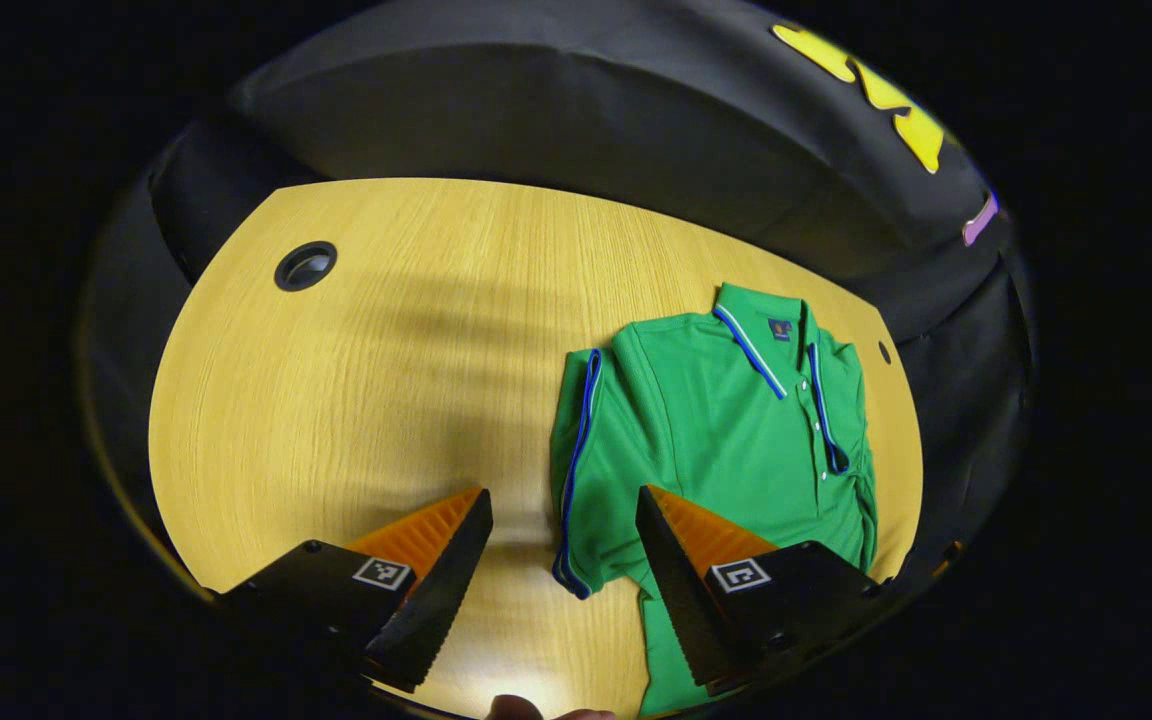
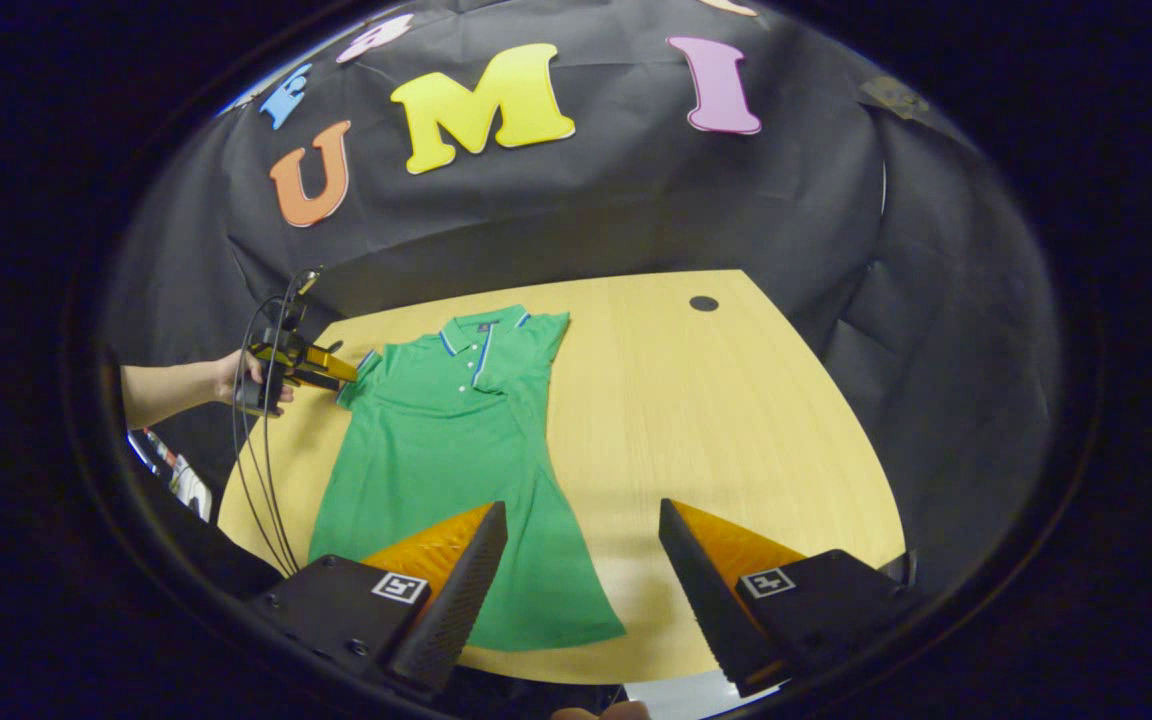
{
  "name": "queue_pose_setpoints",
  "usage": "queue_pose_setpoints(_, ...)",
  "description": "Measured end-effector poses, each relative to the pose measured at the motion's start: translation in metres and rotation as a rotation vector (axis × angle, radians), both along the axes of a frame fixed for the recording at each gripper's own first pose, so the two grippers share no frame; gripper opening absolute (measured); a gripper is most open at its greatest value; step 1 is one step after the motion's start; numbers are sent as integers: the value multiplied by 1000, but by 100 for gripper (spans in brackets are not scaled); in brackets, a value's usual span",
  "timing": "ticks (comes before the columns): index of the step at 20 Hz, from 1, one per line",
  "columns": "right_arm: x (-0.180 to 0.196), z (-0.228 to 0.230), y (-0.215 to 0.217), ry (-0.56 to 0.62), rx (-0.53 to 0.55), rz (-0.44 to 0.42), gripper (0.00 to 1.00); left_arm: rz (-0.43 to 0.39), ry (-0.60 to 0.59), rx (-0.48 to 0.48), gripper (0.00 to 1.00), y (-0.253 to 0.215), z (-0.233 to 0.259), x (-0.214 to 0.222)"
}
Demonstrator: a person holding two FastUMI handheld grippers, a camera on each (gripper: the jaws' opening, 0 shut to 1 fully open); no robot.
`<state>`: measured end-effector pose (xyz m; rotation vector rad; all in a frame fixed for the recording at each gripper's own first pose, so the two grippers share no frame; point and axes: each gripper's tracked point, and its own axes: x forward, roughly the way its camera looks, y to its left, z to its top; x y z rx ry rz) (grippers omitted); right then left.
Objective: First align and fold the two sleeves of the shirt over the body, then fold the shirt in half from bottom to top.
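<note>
Left tool (image 1: 564, 530): fingers spread wide, nothing between them. It hangs over the near part of the table (image 1: 336, 400), with its right-hand finger (image 1: 681, 570) overlapping the lower body of the green polo shirt (image 1: 726, 430) in the left gripper view; whether it touches the cloth, I cannot tell. In the gap between the fingers lies bare wood and the blue-trimmed cuff of one sleeve (image 1: 576, 460), which is folded in along the shirt's side.

Right tool (image 2: 584, 560): also wide open and empty, held above the near edge of the table (image 2: 736, 420). Its left-hand finger (image 2: 466, 580) overlaps the shirt's (image 2: 446, 440) hem area in the right gripper view; contact cannot be judged.

Shirt: lies flat on the table, front up, collar (image 2: 481, 328) toward the far wall, hem toward the near edge. The placket buttons are visible. The sleeve (image 2: 536, 350) on the right-hand side of the right gripper view is folded over the chest.

Farther off in the right gripper view, the left tool (image 2: 344, 372) sits just beside the shirt's other sleeve (image 2: 364, 370), held by a hand (image 2: 251, 385) with cables (image 2: 261, 470) trailing down from it.

Far: a round grommet hole (image 1: 305, 266) in the tabletop, then the black booth wall (image 2: 586, 200).
</note>
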<state>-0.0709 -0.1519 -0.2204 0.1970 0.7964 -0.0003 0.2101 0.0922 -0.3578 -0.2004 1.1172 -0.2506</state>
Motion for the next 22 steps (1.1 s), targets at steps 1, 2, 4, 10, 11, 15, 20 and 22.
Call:
queue_pose_setpoints(1, 0, -2, 2, 9, 6, 3, 97, -35, 20, 6, 91, -6, -3, 0)
queue_pose_setpoints(2, -1, -3, 1, 12, 8, -3, 97, -55, 31, 10, 89, -8, -5, 0)
queue_pose_setpoints(4, -4, -4, 2, 25, 37, -23, 97, -77, 29, 26, 86, -8, -5, 5)
queue_pose_setpoints(10, -10, -17, -6, 68, 78, -73, 92, -60, 46, 147, 37, 12, -15, 10)
queue_pose_setpoints(11, -11, -20, -7, 71, 84, -79, 92, -50, 43, 150, 20, 12, -14, 10)
queue_pose_setpoints(15, -8, -17, -12, 59, 87, -88, 92, 18, -24, 124, 4, 2, -3, 20)
queue_pose_setpoints(20, -8, -11, -17, 26, 79, -71, 92, 24, -103, 71, 3, -22, 50, 22)
queue_pose_setpoints(22, -9, -8, -18, 13, 91, -72, 92, 43, -117, 39, 3, -37, 68, 24)
